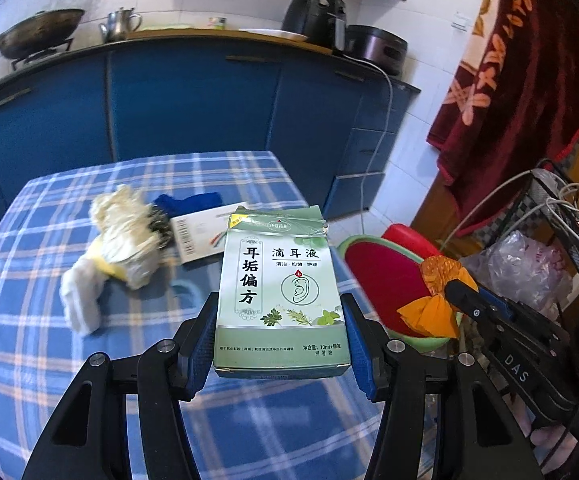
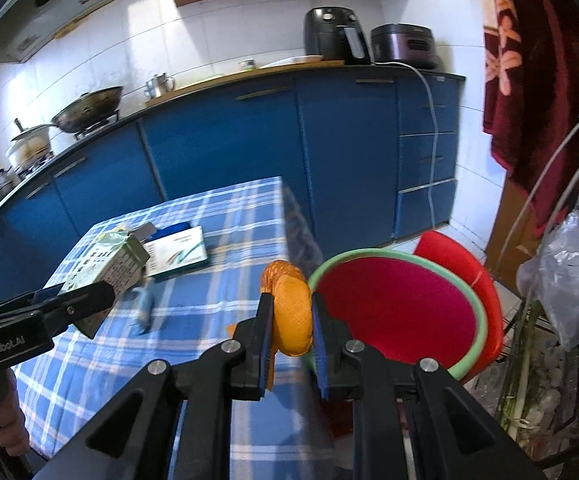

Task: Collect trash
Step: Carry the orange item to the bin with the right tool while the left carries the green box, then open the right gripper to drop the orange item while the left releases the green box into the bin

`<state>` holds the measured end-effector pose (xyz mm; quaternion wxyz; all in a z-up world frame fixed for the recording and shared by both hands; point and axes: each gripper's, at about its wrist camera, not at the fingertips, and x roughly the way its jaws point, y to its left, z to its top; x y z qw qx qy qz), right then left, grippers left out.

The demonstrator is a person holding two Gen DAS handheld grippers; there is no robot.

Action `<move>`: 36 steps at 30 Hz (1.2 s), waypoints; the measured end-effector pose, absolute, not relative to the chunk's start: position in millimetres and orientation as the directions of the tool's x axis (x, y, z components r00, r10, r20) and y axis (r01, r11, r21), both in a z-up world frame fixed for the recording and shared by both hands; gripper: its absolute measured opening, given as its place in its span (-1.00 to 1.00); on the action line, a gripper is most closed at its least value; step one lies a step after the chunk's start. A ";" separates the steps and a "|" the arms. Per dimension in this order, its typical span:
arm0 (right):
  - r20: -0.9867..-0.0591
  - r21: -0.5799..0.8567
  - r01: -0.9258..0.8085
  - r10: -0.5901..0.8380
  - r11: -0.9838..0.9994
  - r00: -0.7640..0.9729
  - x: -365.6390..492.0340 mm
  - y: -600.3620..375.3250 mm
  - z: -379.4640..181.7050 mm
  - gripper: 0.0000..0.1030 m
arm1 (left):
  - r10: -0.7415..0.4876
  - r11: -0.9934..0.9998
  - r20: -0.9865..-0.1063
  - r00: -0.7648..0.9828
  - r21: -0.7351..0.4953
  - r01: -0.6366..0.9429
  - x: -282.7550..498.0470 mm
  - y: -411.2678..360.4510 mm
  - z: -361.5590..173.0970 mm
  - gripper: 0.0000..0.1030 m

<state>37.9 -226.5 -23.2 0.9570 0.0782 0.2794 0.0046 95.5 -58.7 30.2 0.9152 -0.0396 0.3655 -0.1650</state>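
The bin [image 2: 393, 312], red inside with a green rim, stands on the floor just off the table [image 1: 29, 320] corner; the grippers hide its near side and I see nothing lying in it. The left gripper [image 1: 279, 320] pinches a green box [image 1: 279, 292] upright above the checked cloth. The right gripper [image 2: 291, 320] squeezes an orange net wad [image 2: 291, 312] near the bin's rim, while a blurred pale bundle [image 1: 121, 240] lies on the table.

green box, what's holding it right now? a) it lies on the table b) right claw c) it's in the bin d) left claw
d: the green box sits clamped between the blue pads of the left claw, lifted off the table, while the right claw grips an orange wad.
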 end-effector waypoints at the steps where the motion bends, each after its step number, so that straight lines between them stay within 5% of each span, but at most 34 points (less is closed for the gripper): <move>1: -0.536 0.151 0.045 0.043 0.988 0.843 39.7 -230.1 -23.7 -0.61 | -0.337 0.940 -0.658 0.673 -0.195 0.280 99.1 -63.0 29.8 0.14; 24: -0.667 0.150 0.277 -0.109 0.949 0.737 85.4 -326.9 -85.3 -0.59 | -0.400 0.895 -0.733 0.551 -0.184 0.406 157.1 -164.2 -0.3 0.14; 36: -0.682 0.171 0.303 -0.109 0.938 0.724 93.7 -348.7 -96.9 -0.33 | -0.401 0.883 -0.768 0.499 -0.179 0.433 173.1 -197.4 -18.4 0.14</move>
